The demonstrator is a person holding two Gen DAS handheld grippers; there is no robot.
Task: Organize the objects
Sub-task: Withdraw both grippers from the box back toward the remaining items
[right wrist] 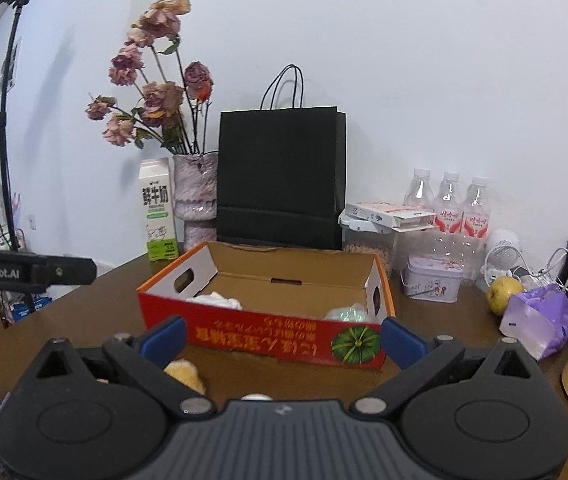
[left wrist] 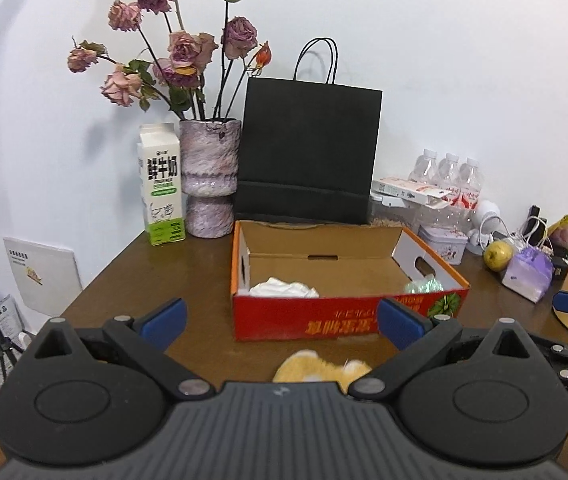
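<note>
- Left gripper [left wrist: 281, 322] jaws apart, empty; yellow plush toy [left wrist: 322, 368] at 6 o'clock, just below.
- Right gripper [right wrist: 281, 338] also apart, empty.
- Red box [left wrist: 348, 280] at 12 o'clock.
- Risk: plush half hidden under gripper body, grab may miss or push it.

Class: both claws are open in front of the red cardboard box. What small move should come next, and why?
Probably lower the left claw onto the yellow plush toy lying on the brown table just short of the red cardboard box: it sits between the open jaws, unboxed.
</note>
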